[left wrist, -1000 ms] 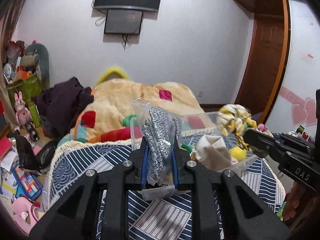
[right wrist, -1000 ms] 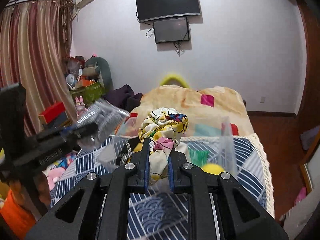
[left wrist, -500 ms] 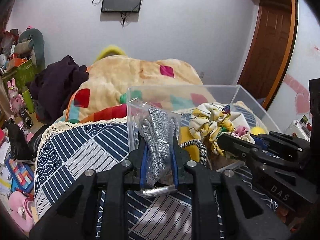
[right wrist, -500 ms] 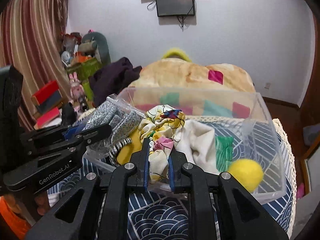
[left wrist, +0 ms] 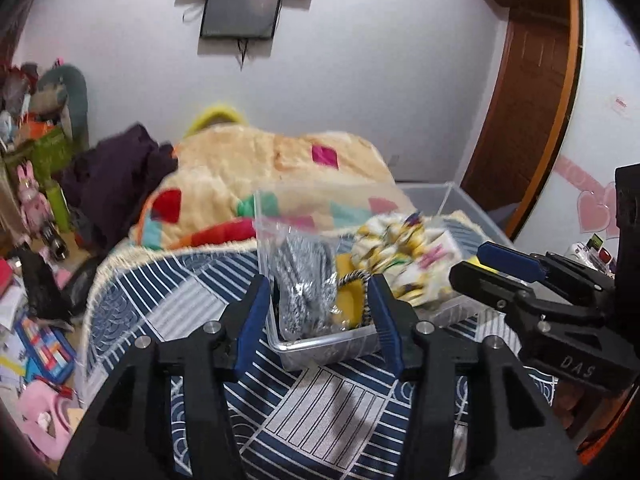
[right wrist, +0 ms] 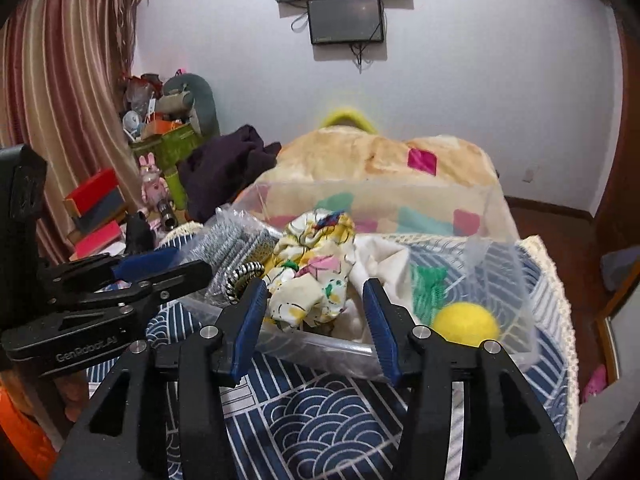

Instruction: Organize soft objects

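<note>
A clear plastic bin (left wrist: pixel 326 343) (right wrist: pixel 516 240) sits on the blue patterned bedspread (left wrist: pixel 320 408). Inside it lie a bagged pair of grey speckled gloves (left wrist: pixel 306 276) (right wrist: pixel 232 242), a yellow floral cloth (left wrist: pixel 400 248) (right wrist: pixel 316 268), a white cloth (right wrist: pixel 384 264), a green item (right wrist: pixel 428 288) and a yellow ball (right wrist: pixel 466 320). My left gripper (left wrist: pixel 320 312) is open and empty just in front of the gloves. My right gripper (right wrist: pixel 316 316) is open and empty in front of the floral cloth. Each gripper shows in the other's view (left wrist: pixel 520 280) (right wrist: pixel 120 280).
A cream quilt with coloured patches (left wrist: pixel 256 184) and a dark garment (left wrist: pixel 112 184) lie behind the bin. Toys, boxes and books clutter the floor at left (left wrist: pixel 36 320). A wooden door (left wrist: pixel 528 104) stands at right. A screen (right wrist: pixel 344 20) hangs on the wall.
Both grippers have opened: the left let go of the bagged gloves and the right let go of the floral cloth, both now resting in the bin. Both grippers have drawn back a little.
</note>
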A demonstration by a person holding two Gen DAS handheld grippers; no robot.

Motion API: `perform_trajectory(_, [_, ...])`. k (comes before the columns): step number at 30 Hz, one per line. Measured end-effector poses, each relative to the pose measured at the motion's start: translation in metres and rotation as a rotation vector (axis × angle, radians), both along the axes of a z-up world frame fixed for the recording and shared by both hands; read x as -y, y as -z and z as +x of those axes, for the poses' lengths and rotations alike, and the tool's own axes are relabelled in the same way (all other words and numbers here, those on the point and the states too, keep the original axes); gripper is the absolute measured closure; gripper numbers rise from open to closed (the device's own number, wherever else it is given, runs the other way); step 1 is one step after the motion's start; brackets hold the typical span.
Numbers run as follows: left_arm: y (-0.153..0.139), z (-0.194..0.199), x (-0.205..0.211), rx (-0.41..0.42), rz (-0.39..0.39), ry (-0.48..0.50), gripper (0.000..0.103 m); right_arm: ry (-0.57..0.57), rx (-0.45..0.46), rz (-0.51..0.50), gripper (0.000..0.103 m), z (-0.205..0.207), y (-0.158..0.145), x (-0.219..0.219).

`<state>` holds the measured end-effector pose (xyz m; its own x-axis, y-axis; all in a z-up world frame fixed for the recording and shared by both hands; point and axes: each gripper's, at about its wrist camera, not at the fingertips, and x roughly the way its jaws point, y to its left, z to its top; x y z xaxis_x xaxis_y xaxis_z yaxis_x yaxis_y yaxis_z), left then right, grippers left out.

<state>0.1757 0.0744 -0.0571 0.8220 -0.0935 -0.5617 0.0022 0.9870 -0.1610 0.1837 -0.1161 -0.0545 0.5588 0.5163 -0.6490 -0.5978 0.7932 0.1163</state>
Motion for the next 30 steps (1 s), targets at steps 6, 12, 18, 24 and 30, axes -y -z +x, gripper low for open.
perform_trajectory(6, [-0.043,-0.036,0.007,0.128,0.009,0.001,0.053,0.011,0.064,0.078,0.056,-0.016,-0.033,0.020])
perform_trajectory(12, [-0.079,-0.069,0.018,0.242,0.039,0.012,0.047,0.012,0.152,0.133,0.053,-0.036,-0.069,0.036])
perform_trajectory(18, [-0.097,-0.096,0.029,0.306,0.064,0.019,0.033,0.027,0.261,0.163,0.026,-0.061,-0.098,0.047])
perform_trajectory(24, [-0.106,-0.120,0.034,0.357,0.082,0.005,0.014,0.036,0.320,0.183,0.010,-0.078,-0.113,0.056])
perform_trajectory(30, [-0.111,-0.137,0.040,0.389,0.089,0.008,0.003,0.055,0.357,0.201,0.000,-0.090,-0.118,0.062])
